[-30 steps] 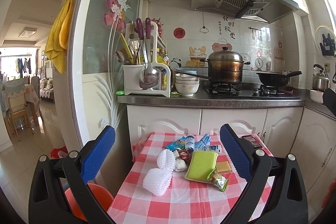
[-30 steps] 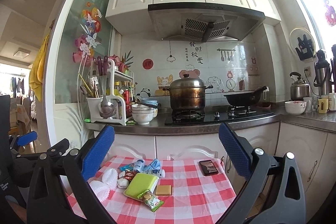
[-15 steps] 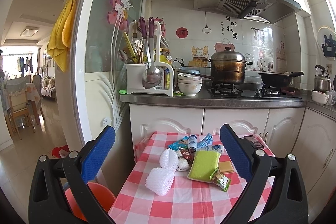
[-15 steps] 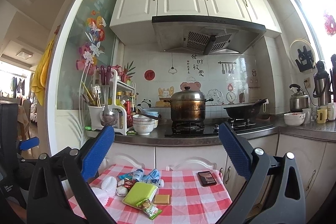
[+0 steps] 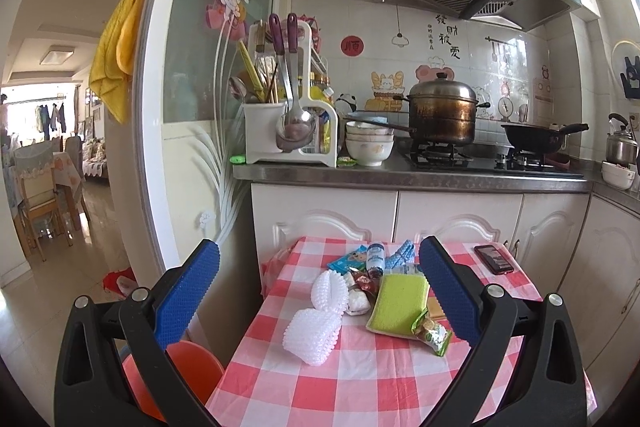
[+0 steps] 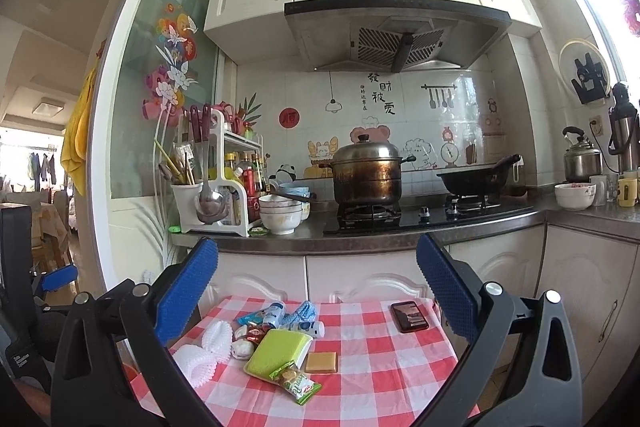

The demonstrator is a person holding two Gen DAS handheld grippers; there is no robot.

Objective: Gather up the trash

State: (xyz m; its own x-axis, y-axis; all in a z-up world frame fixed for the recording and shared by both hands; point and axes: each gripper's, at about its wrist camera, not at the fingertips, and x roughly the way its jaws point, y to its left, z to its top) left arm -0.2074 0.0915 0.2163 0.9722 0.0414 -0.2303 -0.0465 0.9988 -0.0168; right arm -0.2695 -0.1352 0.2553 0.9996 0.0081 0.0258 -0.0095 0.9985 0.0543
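Observation:
A small table with a red-checked cloth (image 5: 360,387) (image 6: 380,387) holds a pile of trash: white foam fruit nets (image 5: 316,323) (image 6: 204,351), a green snack wrapper (image 5: 432,337) (image 6: 298,383), a small white bottle (image 5: 375,255) (image 6: 308,327), a blue wrapper (image 5: 348,259) and candy wrappers (image 6: 252,333). A green sponge (image 5: 400,301) (image 6: 278,351) lies among them. My left gripper (image 5: 318,303) is open and empty, above the table's near left part. My right gripper (image 6: 316,291) is open and empty, held higher and further back.
An orange bin (image 5: 176,383) stands on the floor left of the table. A phone (image 5: 494,259) (image 6: 408,317) lies at the table's far right. Behind is a counter (image 5: 400,179) with a utensil rack, bowls, a pot and a pan on the stove.
Both grippers have drifted slightly; the right view has tilted upward so the table sits lower in it. Both stay open and nothing on the table has moved.

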